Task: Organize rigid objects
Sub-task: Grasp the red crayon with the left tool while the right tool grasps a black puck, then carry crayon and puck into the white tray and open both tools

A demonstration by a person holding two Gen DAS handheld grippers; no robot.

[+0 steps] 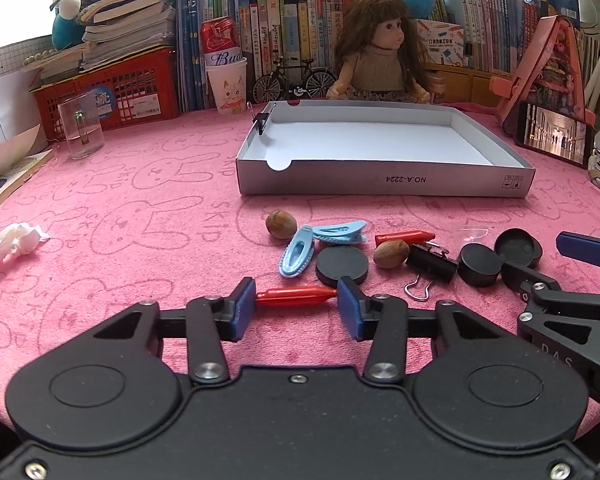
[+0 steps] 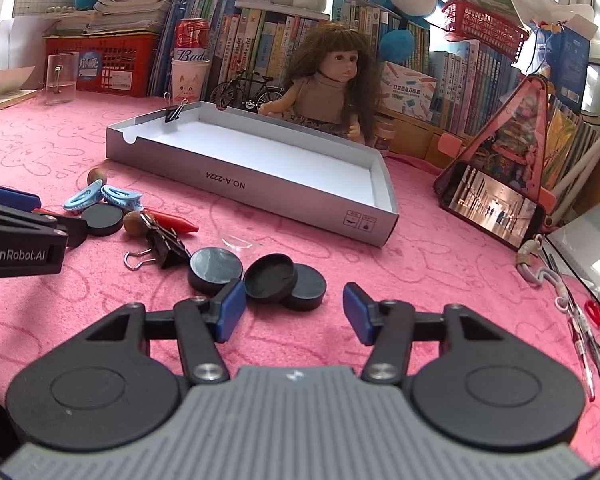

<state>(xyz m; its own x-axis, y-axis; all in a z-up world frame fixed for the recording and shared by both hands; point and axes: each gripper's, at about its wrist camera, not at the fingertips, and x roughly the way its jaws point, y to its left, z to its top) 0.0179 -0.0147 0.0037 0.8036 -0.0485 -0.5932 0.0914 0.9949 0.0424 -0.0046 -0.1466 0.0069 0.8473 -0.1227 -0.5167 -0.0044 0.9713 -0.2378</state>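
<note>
The left tongs [image 1: 296,304] stand spread over the pink worktop [image 1: 140,216], and a red crayon-like stick [image 1: 296,297] lies squarely in the gap between the two blue pads [image 1: 244,306]. Its long axis runs side to side, from one pad toward the other, so the jaws would close on its two ends rather than across its slim body. One end appears to touch, or nearly touch, the left-side pad, and the pointed end reaches close to the other; whether either pad presses on it cannot be told, and the stick looks to rest on the cloth, not lifted.

That lengthwise alignment is the relation the coming move turns on: a squeeze end to end looks likely to be a slippery hold, while a turn of the wrist would bring the pads onto the stick's flanks.

The right tongs [image 2: 294,312] are also spread and hold nothing. They hover just before a cluster of black round lids [image 2: 270,278], well apart from the red stick, so the left hand is plainly the nearer one.

Beyond the scattered small items, the shallow grey box [image 1: 380,184] sits farther back on the worktop, open side up. It is the probable destination, with only a black binder clip [image 1: 262,122] fastened on its left wall.
</note>
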